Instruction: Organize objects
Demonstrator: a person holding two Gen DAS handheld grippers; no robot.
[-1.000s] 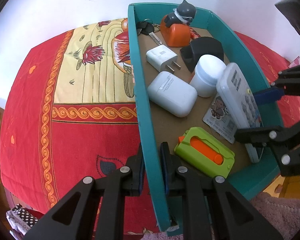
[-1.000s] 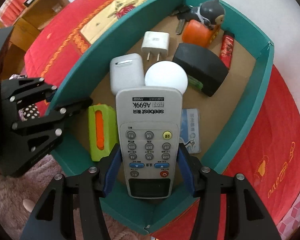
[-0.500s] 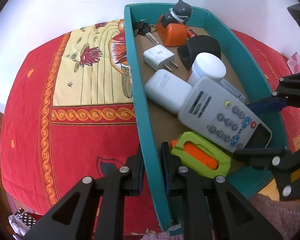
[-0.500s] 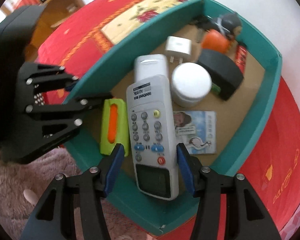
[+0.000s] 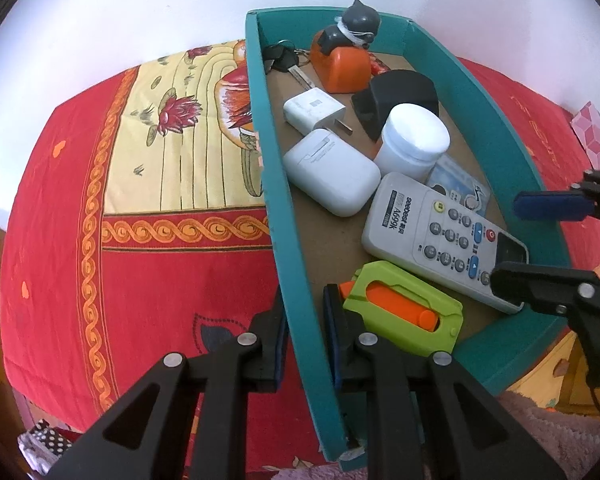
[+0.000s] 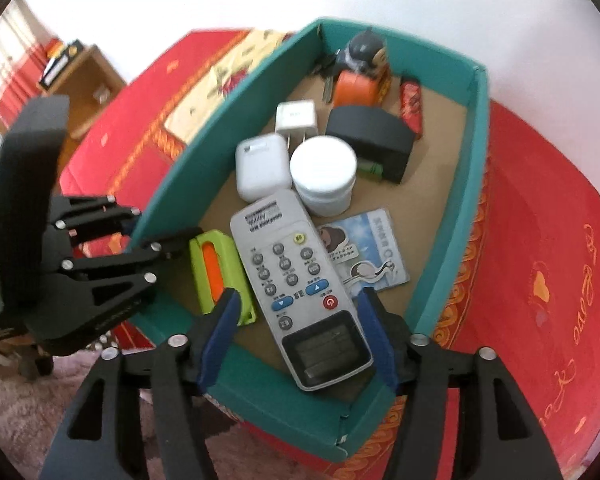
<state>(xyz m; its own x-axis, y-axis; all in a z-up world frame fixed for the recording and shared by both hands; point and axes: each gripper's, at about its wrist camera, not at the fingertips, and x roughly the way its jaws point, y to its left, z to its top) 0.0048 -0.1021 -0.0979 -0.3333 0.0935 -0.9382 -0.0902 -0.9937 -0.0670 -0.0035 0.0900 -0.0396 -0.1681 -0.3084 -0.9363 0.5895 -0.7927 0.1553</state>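
A teal box (image 5: 500, 152) (image 6: 474, 184) stands on a red patterned cloth. Inside lies a grey remote control (image 5: 440, 236) (image 6: 300, 280), resting partly on a green and orange cutter (image 5: 404, 308) (image 6: 216, 268) and a card (image 6: 364, 256). My left gripper (image 5: 304, 328) is shut on the box's left wall (image 5: 284, 200). My right gripper (image 6: 296, 340) is open above the box's near wall, its blue pads on either side of the remote's display end without touching it.
The box also holds a white earbud case (image 5: 332, 172), a white jar (image 5: 414, 140), a white charger (image 5: 314, 112), a black case (image 5: 400, 96), keys (image 5: 284, 60), an orange toy with a grey figure (image 5: 346, 60) and a red packet (image 6: 412, 108). A wooden shelf (image 6: 84, 84) stands far left.
My right gripper has opened and let go of the remote, which now lies flat in the box. The gripper has drawn back and up. My left gripper has kept its hold on the wall.
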